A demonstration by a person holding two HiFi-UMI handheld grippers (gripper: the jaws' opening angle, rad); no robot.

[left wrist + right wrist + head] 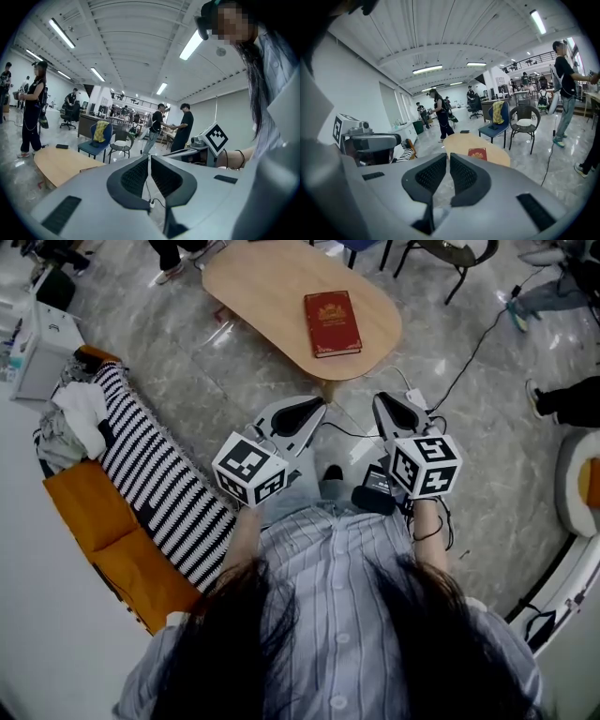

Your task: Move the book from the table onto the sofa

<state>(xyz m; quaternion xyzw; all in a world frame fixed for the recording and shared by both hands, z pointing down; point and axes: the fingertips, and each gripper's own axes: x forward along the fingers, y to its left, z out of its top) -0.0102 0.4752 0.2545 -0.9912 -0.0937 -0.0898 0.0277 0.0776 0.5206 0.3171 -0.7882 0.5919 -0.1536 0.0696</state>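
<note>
The red book (332,323) lies flat on the oval wooden worktop (262,287), well ahead of both pairs of jaws and untouched. The left gripper (314,409) and right gripper (382,405) sit side by side, jaws closed and empty, with the striped-covered sofa (89,512) to their left.

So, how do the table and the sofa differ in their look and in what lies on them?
The table is pale wood with a rounded edge; the sofa is orange and cushioned. The table carries a closed red book, lying flat; the sofa carries a black-and-white striped blanket and a heap of clothes. Both stand on the grey marbled floor.
</note>
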